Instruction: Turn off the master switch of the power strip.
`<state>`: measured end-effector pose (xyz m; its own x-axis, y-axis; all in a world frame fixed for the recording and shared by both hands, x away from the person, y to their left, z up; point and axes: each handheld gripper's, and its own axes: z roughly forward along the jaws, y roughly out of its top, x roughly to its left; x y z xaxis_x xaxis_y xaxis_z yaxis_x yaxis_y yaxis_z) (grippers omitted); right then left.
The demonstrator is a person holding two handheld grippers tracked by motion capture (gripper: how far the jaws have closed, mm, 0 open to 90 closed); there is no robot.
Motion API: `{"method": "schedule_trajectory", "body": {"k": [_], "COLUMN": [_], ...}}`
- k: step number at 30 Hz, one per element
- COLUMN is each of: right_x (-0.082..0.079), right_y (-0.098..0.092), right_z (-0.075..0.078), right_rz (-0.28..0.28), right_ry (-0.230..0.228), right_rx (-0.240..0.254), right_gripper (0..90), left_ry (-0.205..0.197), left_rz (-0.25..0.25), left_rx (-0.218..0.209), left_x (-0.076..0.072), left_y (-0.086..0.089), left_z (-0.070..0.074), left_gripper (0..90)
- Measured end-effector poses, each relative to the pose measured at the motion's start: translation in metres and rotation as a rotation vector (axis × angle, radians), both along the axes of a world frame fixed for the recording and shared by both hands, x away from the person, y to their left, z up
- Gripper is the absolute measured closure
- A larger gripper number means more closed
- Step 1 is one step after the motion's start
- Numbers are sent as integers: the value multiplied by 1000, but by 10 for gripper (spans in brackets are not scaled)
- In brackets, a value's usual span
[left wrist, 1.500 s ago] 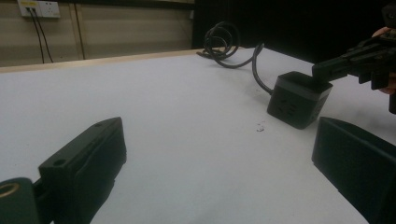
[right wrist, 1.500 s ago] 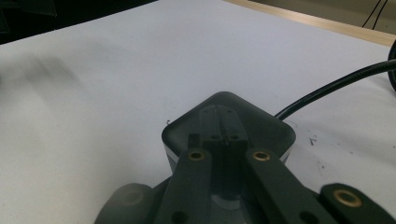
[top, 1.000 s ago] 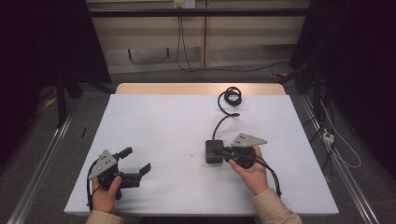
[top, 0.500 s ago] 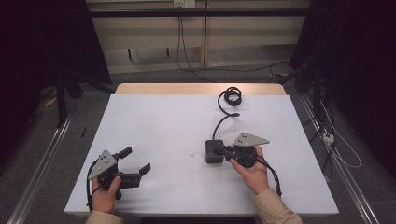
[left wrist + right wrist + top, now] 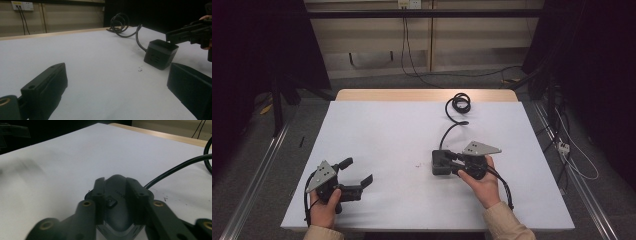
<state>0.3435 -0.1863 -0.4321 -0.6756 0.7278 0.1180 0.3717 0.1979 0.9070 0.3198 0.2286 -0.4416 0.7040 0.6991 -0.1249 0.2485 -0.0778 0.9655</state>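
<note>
no readable text, labels, brands or numbers anywhere

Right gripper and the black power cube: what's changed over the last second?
Little visibly moved. The right gripper has just been opening its jaws, with the black power cube between them; in the right gripper view the jaws flank it closely, and whether the pads press cannot be told. The cube, its coiled cord and the open left gripper stayed put on the white table.

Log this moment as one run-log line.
left hand-held gripper: open, idle on table | right hand-held gripper: jaws just opening, astride black power cube | cord: trails to coil
</note>
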Motion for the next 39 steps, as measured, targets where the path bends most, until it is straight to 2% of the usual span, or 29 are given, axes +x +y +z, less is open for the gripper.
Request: {"method": "schedule_trajectory", "body": {"k": [3, 7, 10, 16, 21, 39], "right_x": [-1, -5, -9, -17, -24, -39], "right_y": [-2, -7, -10, -20, -29, -59], "right_z": [1, 3, 4, 2, -1, -4], "right_rz": [13, 23, 19, 10, -7, -44], "right_ry": [10, 19, 12, 9, -6, -8], "right_rx": [11, 45, 28, 10, 2, -6], "right_gripper": [543, 444, 336, 214, 176, 170], "left_ry": [-3, -1, 0, -1, 0, 0], "left_rz": [0, -3, -3, -3, -4, -6], "left_rx": [-1, -1, 0, -1, 1, 8], "left_x": [0, 0, 0, 0, 1, 1], "left_y": [-1, -2, -1, -2, -2, -3], "left_z": [0, 0, 0, 0, 0, 0], "left_gripper": [27, 27, 27, 27, 27, 27]}}
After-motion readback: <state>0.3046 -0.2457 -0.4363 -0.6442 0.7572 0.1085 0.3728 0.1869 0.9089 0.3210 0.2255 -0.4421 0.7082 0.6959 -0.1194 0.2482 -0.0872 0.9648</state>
